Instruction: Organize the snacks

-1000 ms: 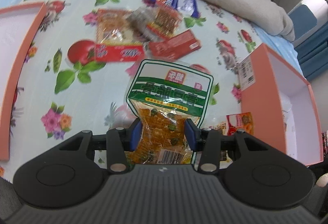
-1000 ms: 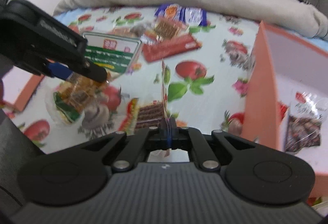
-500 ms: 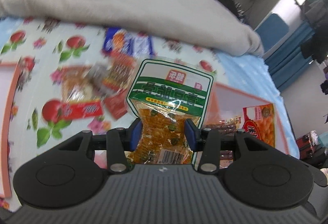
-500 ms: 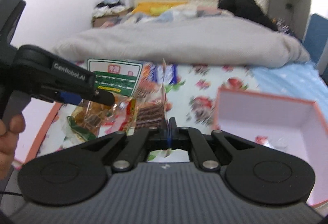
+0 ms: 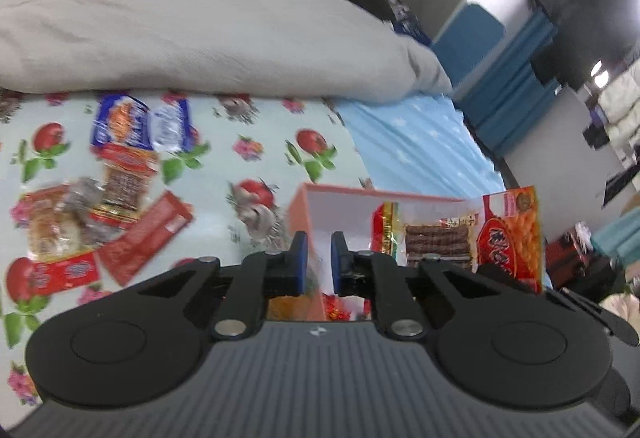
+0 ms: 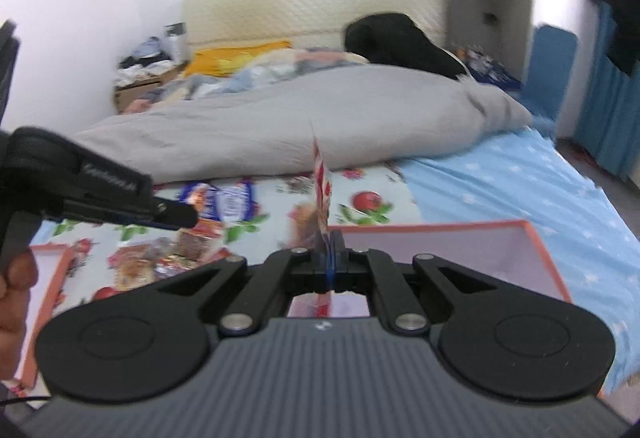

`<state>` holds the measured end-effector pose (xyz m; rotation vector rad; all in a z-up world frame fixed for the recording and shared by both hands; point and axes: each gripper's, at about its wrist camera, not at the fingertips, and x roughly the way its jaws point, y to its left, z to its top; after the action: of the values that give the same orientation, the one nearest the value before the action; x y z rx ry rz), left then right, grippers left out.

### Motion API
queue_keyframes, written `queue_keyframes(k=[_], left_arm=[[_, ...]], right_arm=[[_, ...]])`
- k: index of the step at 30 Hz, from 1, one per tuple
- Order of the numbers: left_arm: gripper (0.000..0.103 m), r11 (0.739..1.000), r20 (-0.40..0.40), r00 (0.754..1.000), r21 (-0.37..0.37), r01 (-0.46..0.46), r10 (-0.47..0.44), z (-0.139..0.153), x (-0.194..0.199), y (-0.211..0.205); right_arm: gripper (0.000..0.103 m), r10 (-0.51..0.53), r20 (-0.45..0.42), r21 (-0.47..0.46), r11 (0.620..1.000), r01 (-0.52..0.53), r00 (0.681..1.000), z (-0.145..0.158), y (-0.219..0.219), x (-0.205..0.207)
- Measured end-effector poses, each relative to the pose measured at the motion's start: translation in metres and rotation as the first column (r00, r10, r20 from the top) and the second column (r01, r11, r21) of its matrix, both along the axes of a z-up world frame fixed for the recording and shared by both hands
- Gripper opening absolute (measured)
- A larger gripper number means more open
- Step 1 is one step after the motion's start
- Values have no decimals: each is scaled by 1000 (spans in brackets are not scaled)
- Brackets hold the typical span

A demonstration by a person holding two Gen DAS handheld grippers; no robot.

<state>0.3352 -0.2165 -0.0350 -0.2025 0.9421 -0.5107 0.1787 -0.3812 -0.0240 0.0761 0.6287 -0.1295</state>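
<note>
My left gripper (image 5: 319, 256) holds nothing; its jaws stand a narrow gap apart above the orange box (image 5: 304, 213). The green-and-orange packet is out of its jaws; an orange bit shows below them (image 5: 294, 308). My right gripper (image 6: 329, 252) is shut on a thin red snack packet (image 6: 321, 173), seen edge-on, over the orange box (image 6: 536, 238). That packet (image 5: 508, 234) also shows in the left wrist view, hanging over the box. The left gripper (image 6: 172, 215) shows in the right wrist view at left.
Several loose snack packets (image 5: 120, 205) lie on the flowered cloth (image 5: 256, 161) left of the box. A grey duvet (image 5: 200, 41) lies behind them. A second orange tray (image 6: 48, 278) sits at far left. Blue sheet (image 6: 500, 189) lies right.
My left gripper has let go of the green-and-orange packet over the orange box and its jaws have closed in. Both grippers have risen and tilted up; the right one has moved over the box.
</note>
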Motion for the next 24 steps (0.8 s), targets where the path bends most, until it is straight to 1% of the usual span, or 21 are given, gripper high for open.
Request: queue_keyframes(k=[2, 5, 10, 14, 15, 17, 19, 20, 22, 24], left_arm=[[14, 1000, -23, 999, 11, 22, -22, -13, 2, -17], [14, 999, -63, 997, 34, 35, -33, -38, 6, -30], [15, 996, -143, 990, 86, 29, -16, -86, 19, -29], [18, 985, -176, 984, 168, 32, -2, -118, 36, -16], [21, 980, -186, 983, 197, 29, 9, -126, 41, -13], [29, 975, -197, 980, 223, 21, 24, -138, 53, -2], [45, 970, -205, 978, 243, 10, 41, -147, 63, 6], [49, 967, -203, 978, 253, 5, 48, -150, 68, 8], [60, 962, -197, 978, 273, -4, 61, -158, 78, 12], [64, 959, -201, 977, 284, -14, 74, -165, 88, 16]], right_arm=[[3, -34, -40, -3, 999, 34, 999, -13, -16, 1], [3, -93, -128, 1, 996, 94, 987, -41, -39, 5], [4, -146, -278, 47, 985, 165, 949, -96, -66, 10], [5, -148, -344, 85, 979, 188, 927, -124, -72, 12], [6, -144, -356, 94, 978, 189, 923, -129, -74, 13], [7, -141, -372, 101, 976, 191, 917, -136, -77, 16], [7, -134, -382, 115, 975, 191, 914, -140, -79, 20], [7, -130, -386, 123, 974, 190, 913, -142, -80, 22], [7, -122, -392, 136, 973, 188, 912, -144, -85, 25], [9, -120, -397, 147, 970, 192, 910, -144, -89, 26]])
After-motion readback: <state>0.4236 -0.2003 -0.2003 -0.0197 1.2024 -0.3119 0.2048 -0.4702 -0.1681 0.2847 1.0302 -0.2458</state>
